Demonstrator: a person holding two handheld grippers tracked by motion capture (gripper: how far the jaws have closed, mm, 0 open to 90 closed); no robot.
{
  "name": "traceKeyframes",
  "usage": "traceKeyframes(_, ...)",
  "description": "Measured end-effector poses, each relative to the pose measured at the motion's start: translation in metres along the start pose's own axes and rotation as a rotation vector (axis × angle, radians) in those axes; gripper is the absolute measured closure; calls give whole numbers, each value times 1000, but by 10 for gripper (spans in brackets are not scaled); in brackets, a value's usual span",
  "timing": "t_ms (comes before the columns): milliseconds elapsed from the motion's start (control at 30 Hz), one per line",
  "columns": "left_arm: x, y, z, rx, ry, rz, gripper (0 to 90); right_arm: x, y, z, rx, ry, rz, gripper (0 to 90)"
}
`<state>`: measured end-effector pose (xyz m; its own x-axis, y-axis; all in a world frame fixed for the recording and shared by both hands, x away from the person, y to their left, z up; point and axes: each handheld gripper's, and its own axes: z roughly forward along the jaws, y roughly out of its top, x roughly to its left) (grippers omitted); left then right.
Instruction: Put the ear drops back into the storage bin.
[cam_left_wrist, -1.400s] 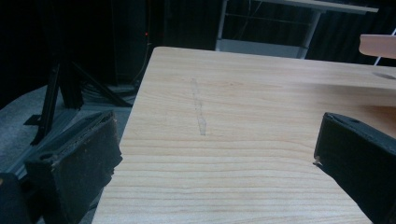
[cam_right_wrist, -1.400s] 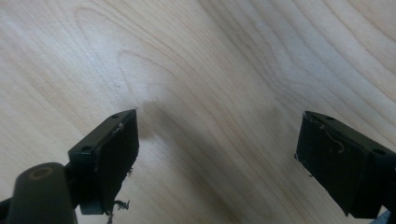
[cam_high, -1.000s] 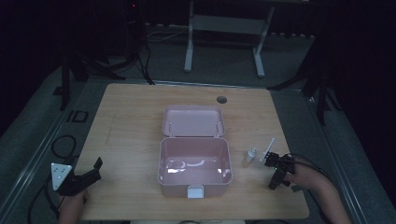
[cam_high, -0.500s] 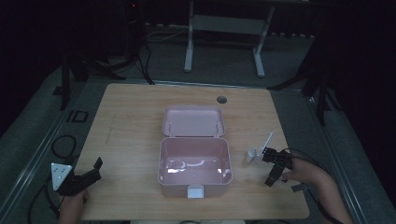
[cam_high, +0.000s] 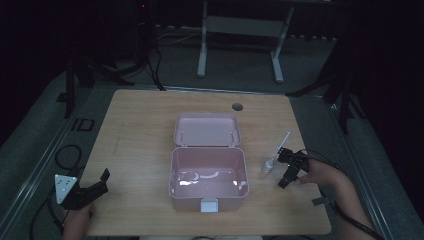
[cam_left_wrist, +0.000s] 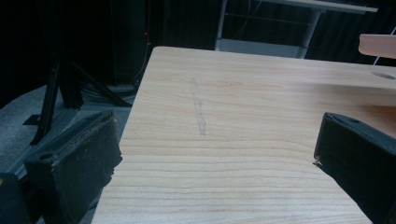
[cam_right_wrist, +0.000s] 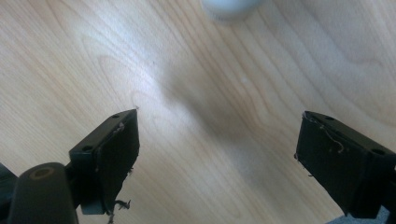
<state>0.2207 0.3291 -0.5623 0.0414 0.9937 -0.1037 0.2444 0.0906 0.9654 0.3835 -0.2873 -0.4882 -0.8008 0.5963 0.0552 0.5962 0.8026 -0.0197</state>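
Observation:
An open pink box (cam_high: 207, 175) sits mid-table, its lid (cam_high: 206, 130) laid back flat behind it. Right of the box lies a small white bottle-like item (cam_high: 269, 165) with a thin white stick (cam_high: 285, 140) just beyond it. My right gripper (cam_high: 281, 169) (cam_right_wrist: 217, 149) is open right beside that item, jaws pointing down at bare wood; a blurred whitish round thing (cam_right_wrist: 229, 7) lies just ahead of them. My left gripper (cam_high: 102, 182) (cam_left_wrist: 215, 149) is open and holds nothing, low over the table's front left corner.
The wooden table (cam_high: 140, 150) has a round cable hole (cam_high: 237, 106) behind the box. Its left edge (cam_left_wrist: 133, 112) drops to a dark floor with stand legs and cables. A grey metal frame (cam_high: 240, 25) stands beyond the table.
My right gripper has shifted a little left, closer to the small white item and the box. The left gripper has stayed where it was.

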Motion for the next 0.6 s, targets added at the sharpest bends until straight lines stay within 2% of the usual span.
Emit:
traceKeyframes(100,0,0,0,0,0,1,5,0,8,0,-1,-3,-4,135)
traceKeyframes(433,0,0,0,1,-1,0,5,-3,33,-1,-2,32,-21,148)
traceKeyframes(600,0,0,0,0,-2,-1,5,-3,43,-3,-10,14,-37,206)
